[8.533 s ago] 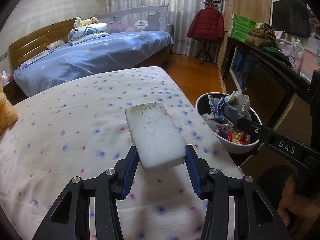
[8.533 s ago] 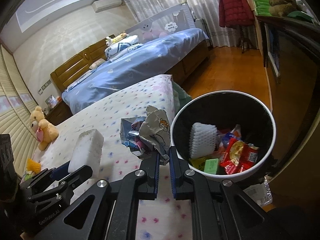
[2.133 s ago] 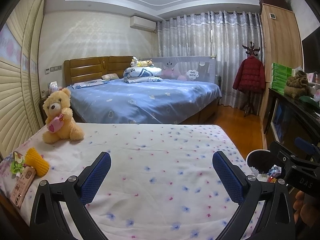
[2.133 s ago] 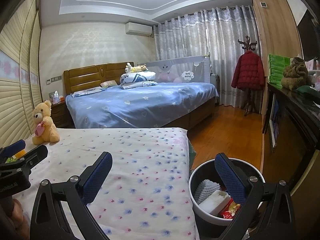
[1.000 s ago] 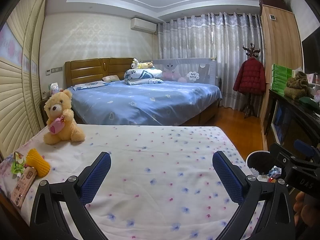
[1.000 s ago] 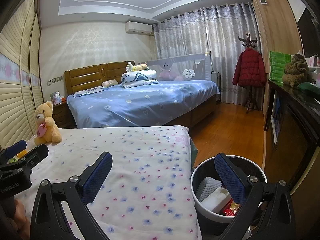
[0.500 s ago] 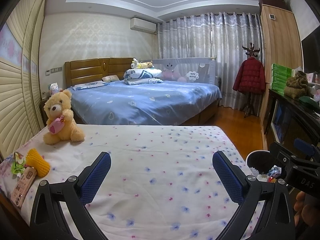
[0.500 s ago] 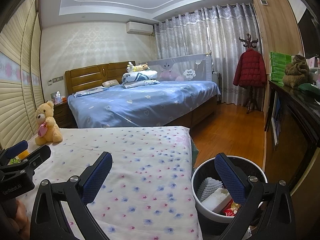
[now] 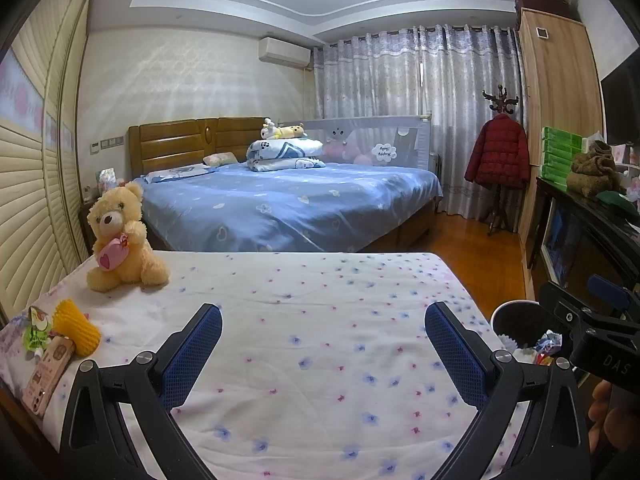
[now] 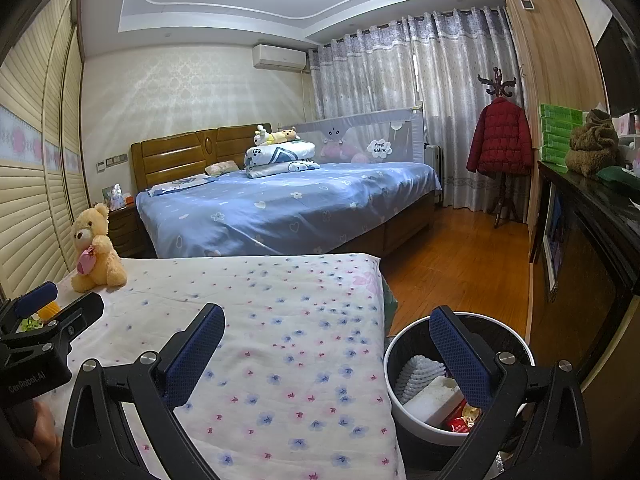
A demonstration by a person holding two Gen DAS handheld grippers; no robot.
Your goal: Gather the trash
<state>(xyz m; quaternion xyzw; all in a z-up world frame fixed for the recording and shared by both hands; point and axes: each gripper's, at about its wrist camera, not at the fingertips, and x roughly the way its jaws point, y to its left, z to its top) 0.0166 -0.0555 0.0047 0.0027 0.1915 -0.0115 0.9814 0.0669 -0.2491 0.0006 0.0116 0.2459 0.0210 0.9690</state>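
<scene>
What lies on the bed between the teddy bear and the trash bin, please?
Only bare floral sheet: nothing rests between the teddy bear and the trash bin beside the bed, as the right wrist view shows best.

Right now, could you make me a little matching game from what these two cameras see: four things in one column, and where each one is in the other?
Things:
1. teddy bear
2. white sponge block
3. red jacket
4. folded quilt

Places:
A. on the coat stand by the curtains
B. inside the trash bin
C. on the flowered bed sheet
D. on the blue bed

Pairs: 1-C, 2-B, 3-A, 4-D
</scene>
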